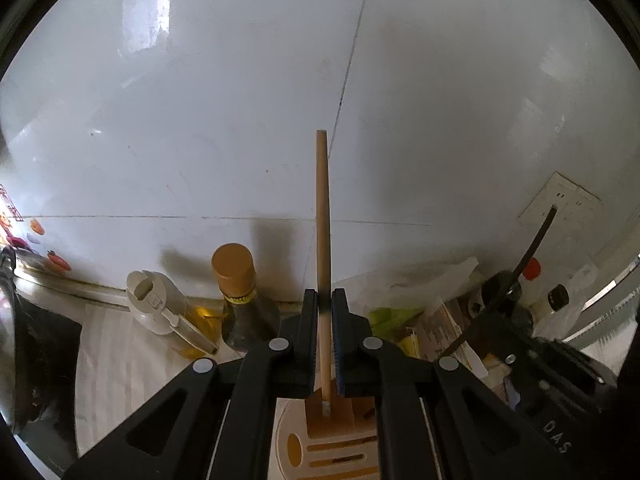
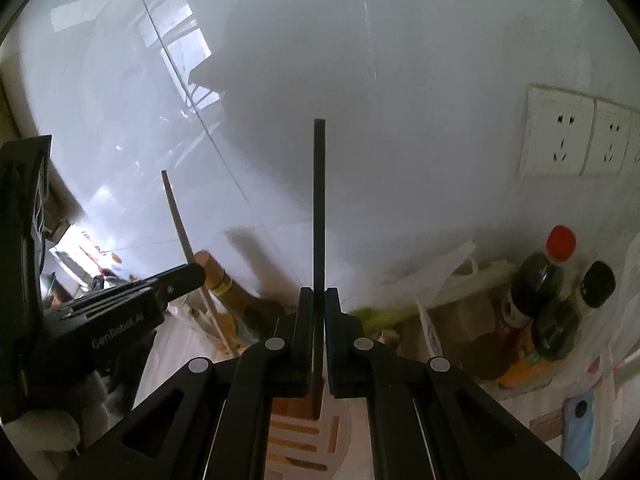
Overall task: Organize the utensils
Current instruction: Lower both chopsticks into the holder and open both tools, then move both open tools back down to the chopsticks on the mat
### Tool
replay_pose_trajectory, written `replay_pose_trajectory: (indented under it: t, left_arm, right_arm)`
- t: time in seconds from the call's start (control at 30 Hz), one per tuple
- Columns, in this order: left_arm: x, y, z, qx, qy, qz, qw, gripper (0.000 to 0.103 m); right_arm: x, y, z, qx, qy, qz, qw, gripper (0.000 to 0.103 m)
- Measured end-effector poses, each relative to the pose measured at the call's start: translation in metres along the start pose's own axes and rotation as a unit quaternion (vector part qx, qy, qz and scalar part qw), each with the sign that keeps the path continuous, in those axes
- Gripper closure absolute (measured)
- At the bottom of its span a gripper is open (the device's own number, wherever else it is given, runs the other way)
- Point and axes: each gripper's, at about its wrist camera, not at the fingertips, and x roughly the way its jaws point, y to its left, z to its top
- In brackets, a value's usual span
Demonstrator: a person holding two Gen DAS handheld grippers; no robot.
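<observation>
My left gripper [image 1: 325, 320] pinches a wooden-handled utensil [image 1: 323, 216], and my right gripper [image 2: 319, 312] pinches a black-handled utensil [image 2: 319, 208]. Both handles stand upright, their lower ends over the slotted wooden holder [image 1: 332, 450] below the jaws. I judge this the insertion step: I want each shaft kept vertical, lined up with a free slot, lowered slowly, and released only once seated, so the two tools do not clash. The holder sits on the cluttered desk [image 1: 112, 344] near the back edge. Readable writing: "GenRobot.AI" on the left gripper's body, "DAS" on the right's.
</observation>
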Motion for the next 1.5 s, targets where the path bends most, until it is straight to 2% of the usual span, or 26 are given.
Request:
replay_pose_trajectory:
  t: [0.1,0.17,0.23,0.3,0.37,0.4,0.43,0.47,0.53,0.6,0.63,0.83,0.93,1.13,1.3,1.37,1.43,1.5]
  left_arm:
    - [-0.009,0.001,0.001,-0.005,-0.003,0.004,1.0000,0.091]
    - [-0.020,0.001,0.001,-0.002,-0.015,0.018,0.9997,0.081]
    - [-0.029,0.003,0.000,0.000,-0.028,0.037,0.9989,0.041]
    - [-0.043,0.008,-0.003,-0.006,-0.047,0.049,0.9977,0.030]
    - [-0.053,0.011,-0.007,-0.006,-0.054,0.057,0.9969,0.029]
    - [-0.058,0.013,-0.011,-0.005,-0.054,0.062,0.9966,0.020]
    - [-0.061,0.013,-0.014,-0.004,-0.055,0.066,0.9963,0.003]
    - [-0.065,0.014,-0.019,-0.003,-0.058,0.069,0.9959,0.000]
    - [-0.073,0.016,-0.032,0.001,-0.066,0.082,0.9944,0.000]
    - [-0.076,0.016,-0.042,0.005,-0.067,0.097,0.9930,0.000]
    - [-0.079,0.017,-0.049,0.005,-0.068,0.101,0.9926,0.000]
    - [-0.086,0.016,-0.079,0.005,-0.057,0.108,0.9924,0.000]
    - [-0.085,0.016,-0.101,0.010,-0.043,0.114,0.9925,0.000]
    - [-0.070,0.012,-0.149,0.025,0.005,0.124,0.9919,0.000]
    - [-0.043,0.012,-0.202,0.040,0.070,0.137,0.9872,0.000]
    - [-0.028,0.010,-0.226,0.053,0.101,0.148,0.9824,0.000]
    - [-0.014,0.009,-0.247,0.060,0.126,0.150,0.9787,0.000]
    - [-0.001,0.009,-0.265,0.065,0.155,0.148,0.9746,0.000]
  right_arm:
    - [0.002,-0.002,-0.002,0.002,0.025,0.022,0.999,0.097]
    - [0.000,0.000,-0.002,-0.001,0.032,0.028,0.999,0.092]
    - [-0.005,0.001,-0.002,-0.002,0.030,0.027,0.999,0.071]
    - [-0.011,0.000,-0.002,0.002,0.026,0.025,0.999,0.063]
    - [-0.019,-0.001,-0.005,0.002,0.022,0.017,1.000,0.059]
    - [-0.024,-0.002,-0.007,0.002,0.019,0.014,1.000,0.053]
    - [-0.029,-0.002,-0.009,0.002,0.017,0.005,1.000,0.045]
    - [-0.034,-0.004,-0.011,0.001,0.015,-0.003,1.000,0.040]
    - [-0.044,-0.006,-0.019,0.002,0.006,-0.021,1.000,0.019]
    - [-0.053,-0.007,-0.025,0.000,-0.001,-0.046,0.999,0.006]
    - [-0.058,-0.008,-0.030,-0.002,-0.005,-0.061,0.998,0.003]
    - [-0.083,-0.014,-0.059,0.000,-0.020,-0.126,0.992,0.000]
    - [-0.092,-0.020,-0.074,0.005,-0.014,-0.142,0.990,0.000]
    - [-0.091,-0.040,-0.121,0.023,0.033,-0.152,0.988,0.000]
    - [-0.076,-0.053,-0.167,0.040,0.089,-0.149,0.984,0.002]
    - [-0.064,-0.059,-0.188,0.047,0.121,-0.145,0.981,0.012]
    - [-0.046,-0.065,-0.212,0.055,0.164,-0.139,0.975,0.031]
    - [-0.029,-0.070,-0.235,0.063,0.202,-0.130,0.969,0.039]
